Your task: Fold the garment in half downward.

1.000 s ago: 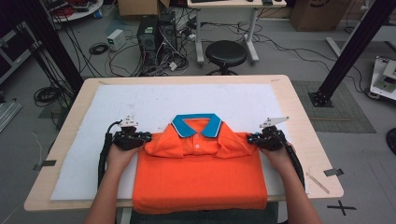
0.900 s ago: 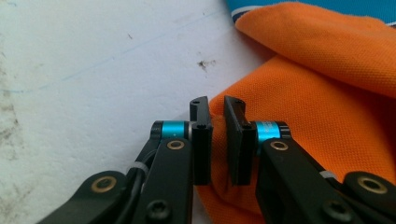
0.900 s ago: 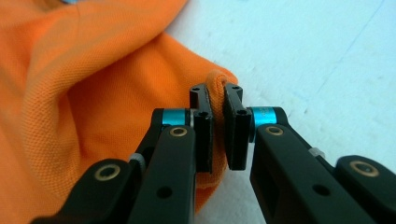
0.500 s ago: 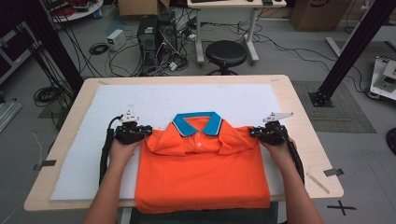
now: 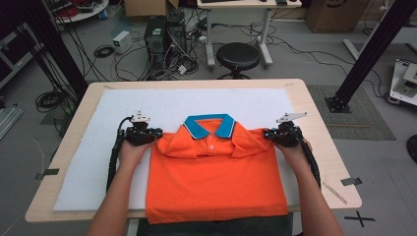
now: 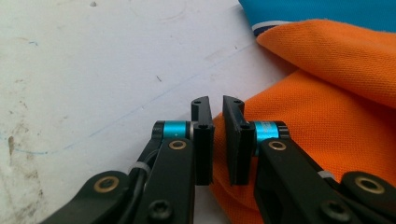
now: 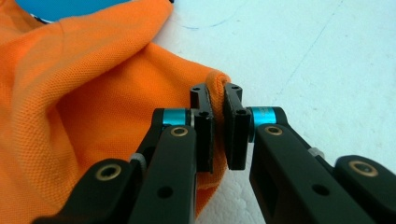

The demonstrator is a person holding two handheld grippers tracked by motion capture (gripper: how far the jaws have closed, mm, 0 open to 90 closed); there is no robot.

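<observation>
An orange polo shirt [image 5: 216,177] with a blue collar [image 5: 209,125] lies folded, front up, on the white mat [image 5: 196,101]. My left gripper [image 5: 156,133] sits at the shirt's left shoulder corner and my right gripper [image 5: 268,133] at its right shoulder corner. In the left gripper view the left gripper [image 6: 217,105] has its jaws drawn close, with the edge of the orange shirt [image 6: 336,93] running in between them low down. In the right gripper view the right gripper [image 7: 216,93] pinches a fold of the shirt [image 7: 84,93] that bulges up at the jaw tips.
The mat covers most of a wooden table [image 5: 319,147]. The shirt's hem lies near the table's near edge. On the floor beyond the table stand a black stool [image 5: 238,56], a computer tower [image 5: 160,39] and tangled cables. A black frame post [image 5: 369,54] rises at the right.
Both grippers have moved away from the person, and the shirt's shoulders and collar have moved up the mat with them.
</observation>
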